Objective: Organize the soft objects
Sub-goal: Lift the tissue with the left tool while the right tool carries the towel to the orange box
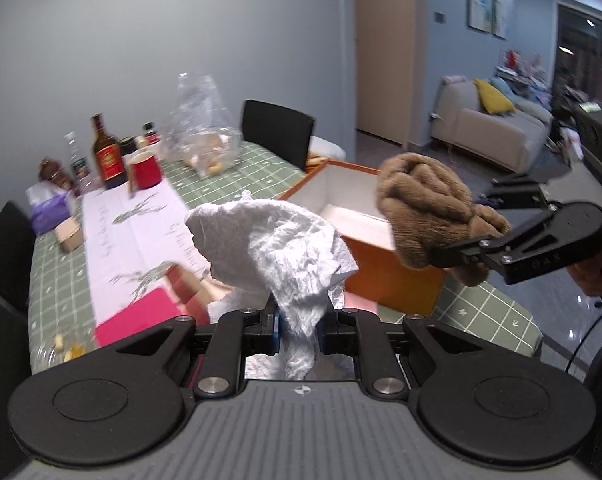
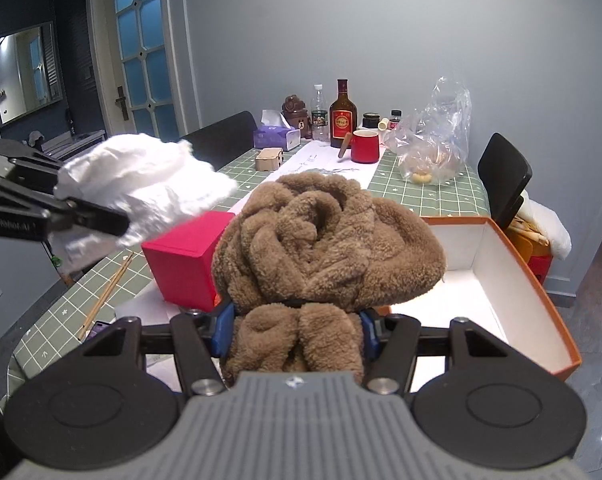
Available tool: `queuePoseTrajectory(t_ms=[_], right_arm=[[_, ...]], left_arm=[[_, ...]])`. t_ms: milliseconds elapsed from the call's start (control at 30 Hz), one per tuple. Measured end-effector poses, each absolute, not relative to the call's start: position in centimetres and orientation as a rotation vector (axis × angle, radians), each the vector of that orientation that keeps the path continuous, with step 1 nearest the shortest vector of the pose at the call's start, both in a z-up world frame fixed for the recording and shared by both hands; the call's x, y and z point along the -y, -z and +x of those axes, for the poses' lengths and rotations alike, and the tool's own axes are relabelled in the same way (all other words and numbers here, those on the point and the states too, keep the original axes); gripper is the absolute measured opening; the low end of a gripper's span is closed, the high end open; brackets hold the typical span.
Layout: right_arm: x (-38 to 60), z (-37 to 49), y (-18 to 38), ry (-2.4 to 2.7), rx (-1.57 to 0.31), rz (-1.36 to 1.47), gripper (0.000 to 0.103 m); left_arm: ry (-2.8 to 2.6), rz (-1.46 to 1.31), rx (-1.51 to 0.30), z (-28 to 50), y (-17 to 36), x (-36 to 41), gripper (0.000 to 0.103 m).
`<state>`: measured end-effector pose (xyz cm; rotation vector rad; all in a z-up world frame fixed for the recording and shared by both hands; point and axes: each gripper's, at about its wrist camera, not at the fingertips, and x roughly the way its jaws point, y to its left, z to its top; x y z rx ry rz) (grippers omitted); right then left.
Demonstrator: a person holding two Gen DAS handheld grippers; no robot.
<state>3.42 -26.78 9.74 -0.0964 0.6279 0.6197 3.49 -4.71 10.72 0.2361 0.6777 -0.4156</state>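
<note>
Both grippers, left [image 1: 299, 330] and right [image 2: 297, 334], are clamped on white cloth [image 1: 277, 240] and brown fleece [image 2: 321, 236]; release is best made over the orange box [image 2: 513, 280] at three o'clock.

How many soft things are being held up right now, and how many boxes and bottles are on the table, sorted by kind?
Soft things held: 2, the white cloth in the left gripper and the brown fleece bundle in the right gripper
Boxes: 4, orange box, red box, purple tissue box, small wooden box
Bottles: 2, brown bottle, clear bottle
Total: 8
</note>
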Motion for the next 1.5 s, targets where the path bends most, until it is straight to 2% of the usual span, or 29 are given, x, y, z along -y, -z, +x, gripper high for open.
queuePoseTrajectory(t_ms=[600, 1100, 1500], right_arm=[[30.8, 12.7, -12.2, -0.42, -0.652, -0.083, 0.059], [34.1, 16.7, -4.8, -0.32, -0.821, -0.115, 0.06], [33.7, 18.8, -0.9, -0.323, -0.927, -0.164, 0.059]], left_arm=[[0.53, 0.229, -0.668, 13.5, -12.1, 12.2, 0.018], [0.616, 0.207, -0.718, 17.5, -7.1, 17.5, 0.018], [0.592, 0.262, -0.868, 21.5, -2.0, 20.9, 0.018]])
